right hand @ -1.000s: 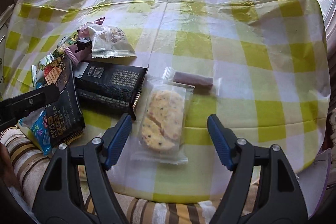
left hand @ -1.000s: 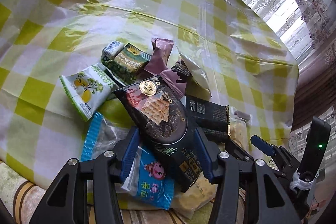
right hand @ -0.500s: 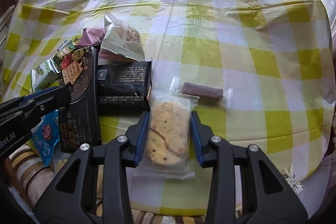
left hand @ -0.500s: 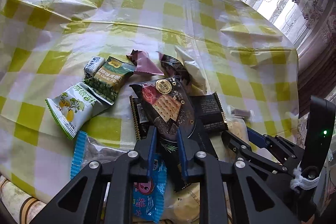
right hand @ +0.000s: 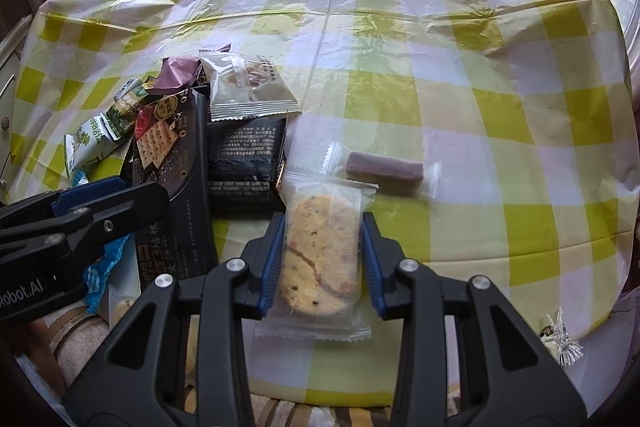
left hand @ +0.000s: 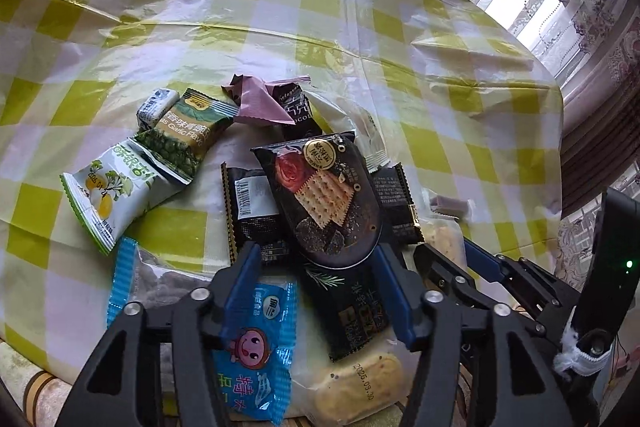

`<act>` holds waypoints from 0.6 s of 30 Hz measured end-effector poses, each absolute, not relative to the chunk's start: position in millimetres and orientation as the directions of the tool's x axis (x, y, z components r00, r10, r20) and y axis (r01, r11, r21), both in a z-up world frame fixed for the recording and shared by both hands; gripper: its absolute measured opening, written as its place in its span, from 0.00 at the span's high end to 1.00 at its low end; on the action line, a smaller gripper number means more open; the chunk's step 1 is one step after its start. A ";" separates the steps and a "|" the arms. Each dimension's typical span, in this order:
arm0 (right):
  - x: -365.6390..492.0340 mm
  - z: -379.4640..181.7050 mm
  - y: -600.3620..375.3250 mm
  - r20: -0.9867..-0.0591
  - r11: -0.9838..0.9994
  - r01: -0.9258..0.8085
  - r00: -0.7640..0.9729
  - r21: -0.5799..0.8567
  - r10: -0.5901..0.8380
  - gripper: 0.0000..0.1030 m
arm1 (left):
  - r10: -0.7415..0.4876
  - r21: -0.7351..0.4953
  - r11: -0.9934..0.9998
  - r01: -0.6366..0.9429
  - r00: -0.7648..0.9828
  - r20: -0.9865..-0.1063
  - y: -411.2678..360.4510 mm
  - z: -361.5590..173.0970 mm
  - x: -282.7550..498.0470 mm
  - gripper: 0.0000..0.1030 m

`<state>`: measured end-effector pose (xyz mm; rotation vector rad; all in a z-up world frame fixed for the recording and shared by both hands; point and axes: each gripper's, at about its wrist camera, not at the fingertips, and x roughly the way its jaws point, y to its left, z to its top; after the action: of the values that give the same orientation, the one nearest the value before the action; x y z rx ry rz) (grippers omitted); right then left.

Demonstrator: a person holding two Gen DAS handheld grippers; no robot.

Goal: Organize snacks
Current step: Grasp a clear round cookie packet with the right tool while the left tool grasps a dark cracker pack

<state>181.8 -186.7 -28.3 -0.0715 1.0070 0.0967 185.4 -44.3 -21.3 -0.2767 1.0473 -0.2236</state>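
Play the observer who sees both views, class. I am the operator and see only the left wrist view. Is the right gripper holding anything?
Observer: Yes. The right gripper is closed on the biscuit packet, with one finger on each long side.
Operator: I see only the end of something purple past it. What is it?
Observer: A purple bar in a clear wrapper, lying crosswise just beyond the biscuit packet's far end.
Operator: And the pale packet hidden behind my cracker pack?
Observer: It is a silver packet, and its near edge overlaps the black packet.
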 end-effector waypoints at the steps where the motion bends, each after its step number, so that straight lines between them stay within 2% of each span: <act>1: 179.8 -26.2 -188.9 -0.839 0.995 -0.098 0.542 -0.017 0.039 0.61 | -0.309 -0.322 0.945 0.059 0.484 -0.819 -47.5 -20.4 185.5 0.41; 3: 174.9 -20.9 -194.9 -0.826 0.997 -0.073 0.563 -0.006 0.036 0.61 | -0.301 -0.305 0.950 0.072 0.481 -0.823 -54.9 -19.5 186.9 0.40; 9: 160.3 -11.8 -215.2 -0.811 1.000 -0.007 0.584 0.030 0.029 0.61 | -0.202 -0.195 0.979 0.066 0.480 -0.854 -81.1 -19.1 194.8 0.22; 12: 151.9 -7.7 -227.1 -0.808 0.999 0.022 0.589 0.043 0.022 0.61 | -0.111 -0.096 0.994 0.056 0.477 -0.872 -94.0 -21.0 198.2 0.22; 15: 143.9 -0.7 -240.5 -0.800 0.997 0.053 0.600 0.058 0.014 0.61 | -0.026 0.005 0.998 0.064 0.477 -0.878 -103.5 -25.1 197.4 0.25; 18: 138.3 3.2 -250.0 -0.800 0.995 0.069 0.600 0.067 0.013 0.61 | 0.056 0.096 0.994 0.055 0.496 -0.867 -109.4 -25.6 193.3 0.42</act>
<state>138.3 -250.0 3.2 0.0944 0.9270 -0.0324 193.3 -109.4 -25.6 0.1163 1.0529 0.0007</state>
